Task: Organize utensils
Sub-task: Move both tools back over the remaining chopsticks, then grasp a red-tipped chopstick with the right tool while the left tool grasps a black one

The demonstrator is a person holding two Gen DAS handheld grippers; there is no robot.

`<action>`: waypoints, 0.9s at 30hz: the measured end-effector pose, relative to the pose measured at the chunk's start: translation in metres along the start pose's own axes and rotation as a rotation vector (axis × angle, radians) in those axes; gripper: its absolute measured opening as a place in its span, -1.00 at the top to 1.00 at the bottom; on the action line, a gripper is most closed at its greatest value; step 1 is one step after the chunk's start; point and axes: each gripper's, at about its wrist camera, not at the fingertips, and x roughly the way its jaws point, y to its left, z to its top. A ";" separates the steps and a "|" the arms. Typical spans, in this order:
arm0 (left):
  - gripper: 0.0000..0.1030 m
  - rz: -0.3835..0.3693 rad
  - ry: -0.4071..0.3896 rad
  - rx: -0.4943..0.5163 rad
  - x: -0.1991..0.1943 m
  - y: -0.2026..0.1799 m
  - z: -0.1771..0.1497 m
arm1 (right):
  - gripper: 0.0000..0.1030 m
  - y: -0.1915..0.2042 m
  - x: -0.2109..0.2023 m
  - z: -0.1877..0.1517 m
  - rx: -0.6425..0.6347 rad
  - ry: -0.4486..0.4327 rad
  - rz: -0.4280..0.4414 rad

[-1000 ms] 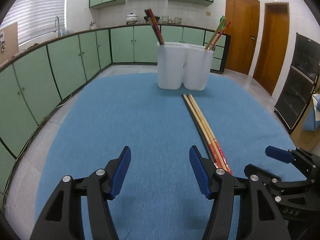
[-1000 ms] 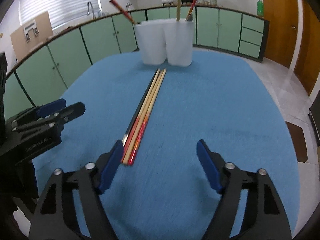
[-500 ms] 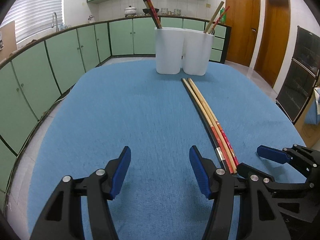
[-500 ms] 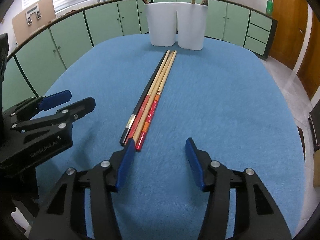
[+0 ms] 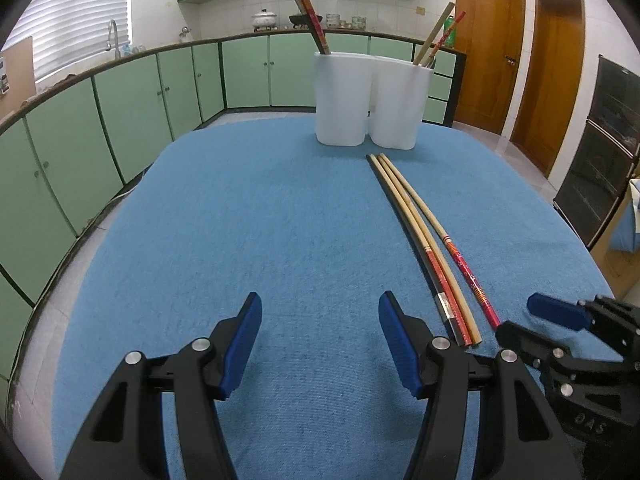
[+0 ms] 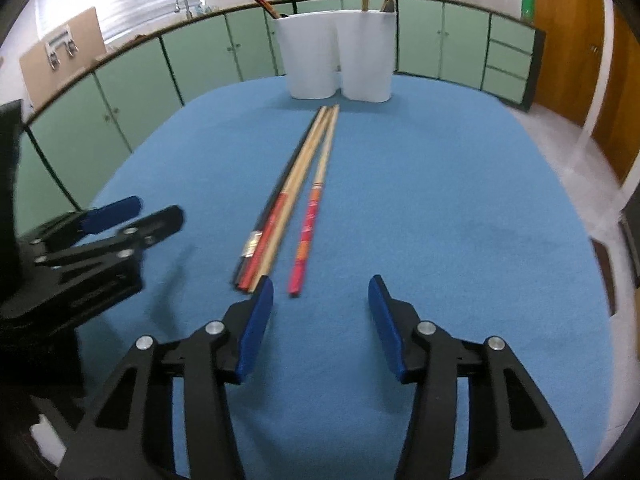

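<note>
Several chopsticks lie lengthwise on the blue cloth (image 5: pixel 240 240). A black, a red-ended and a plain bamboo chopstick form a tight bundle (image 6: pixel 280 220) (image 5: pixel 420 248). A red-patterned chopstick (image 6: pixel 310 224) (image 5: pixel 460 256) lies slightly apart on their right. My right gripper (image 6: pixel 320 300) hovers at their near ends with its jaws closing. The red-patterned chopstick's tip sits just inside the left pad (image 6: pixel 256 328), and neither pad presses on it. My left gripper (image 5: pixel 320 332) stands open over bare cloth, left of the chopsticks. A white twin holder (image 5: pixel 372 100) (image 6: pixel 340 60) at the far end holds more chopsticks.
The right gripper's black body (image 5: pixel 560 340) shows beside the left one, and the left gripper (image 6: pixel 100 232) shows at the right view's left side. Green cabinets (image 5: pixel 120 120) curve round the table's left and back. Wooden doors (image 5: pixel 488 60) stand to the right.
The right jaws have narrowed. The red-patterned chopstick, earlier tight against the bundle, now lies apart to its right, with the right gripper's left pad at the gap.
</note>
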 end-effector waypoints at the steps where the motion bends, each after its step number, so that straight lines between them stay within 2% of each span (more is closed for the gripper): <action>1: -0.16 0.000 -0.001 0.002 0.000 -0.001 0.000 | 0.25 0.003 0.000 -0.001 -0.007 0.003 0.000; 5: -0.17 0.001 -0.002 0.007 -0.001 -0.002 -0.002 | 0.45 0.009 0.004 -0.002 -0.018 0.010 -0.004; 7: -0.17 0.002 0.001 0.010 0.000 -0.003 -0.002 | 0.68 0.008 0.005 -0.001 -0.007 0.013 0.002; 10: -0.17 0.004 0.002 0.019 0.000 -0.004 -0.002 | 0.89 0.008 0.009 0.004 -0.007 0.016 0.012; 15: -0.17 -0.005 0.004 0.024 0.000 -0.008 -0.002 | 0.90 0.004 0.005 0.002 -0.007 0.006 0.003; 27: -0.17 -0.092 0.043 0.049 0.005 -0.038 -0.005 | 0.90 -0.029 -0.002 -0.004 0.050 0.000 -0.032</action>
